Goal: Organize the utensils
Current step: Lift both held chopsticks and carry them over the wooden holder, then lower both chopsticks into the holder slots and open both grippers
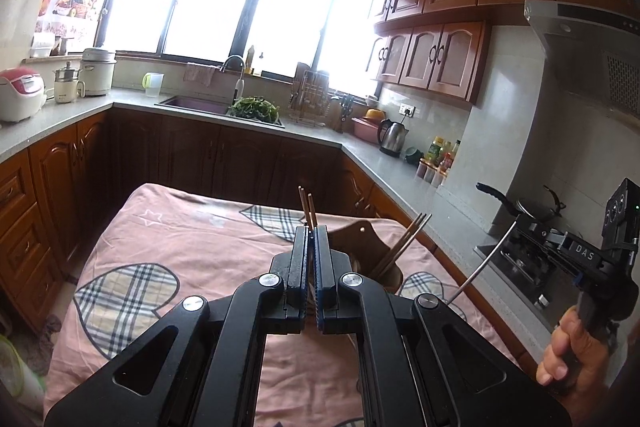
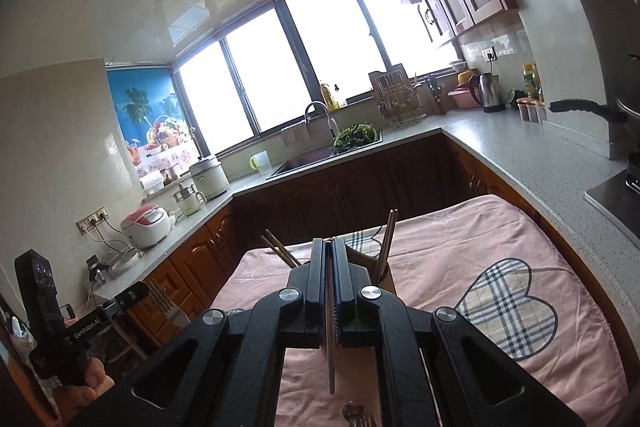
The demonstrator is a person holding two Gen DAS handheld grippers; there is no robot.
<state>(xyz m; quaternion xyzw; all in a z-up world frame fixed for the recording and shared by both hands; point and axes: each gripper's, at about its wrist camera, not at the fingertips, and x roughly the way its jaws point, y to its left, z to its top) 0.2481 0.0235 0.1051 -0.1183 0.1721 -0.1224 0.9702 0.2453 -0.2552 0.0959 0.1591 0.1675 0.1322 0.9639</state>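
Note:
My left gripper (image 1: 311, 233) is shut on a thin utensil that I see edge-on between its pads. The right wrist view shows it to be a metal fork (image 2: 166, 303), tines upward, in that gripper (image 2: 138, 293). My right gripper (image 2: 329, 245) is shut on a thin metal utensil handle (image 2: 331, 347), which slants down from the gripper (image 1: 520, 227) as a rod (image 1: 480, 267). Both grippers hover above the pink-clothed table (image 1: 180, 247). Just beyond them stands a wooden holder (image 1: 362, 241) with chopsticks (image 1: 406, 241) leaning in it. A spoon (image 2: 352, 411) lies on the cloth below.
An L-shaped counter (image 1: 380, 163) runs behind and to the right of the table, with a sink (image 1: 192, 105), a kettle (image 1: 394, 137), bottles and a stove with a pan (image 1: 524, 207). Rice cookers (image 1: 20, 95) stand on the left counter. A hand (image 1: 568, 355) grips the right tool.

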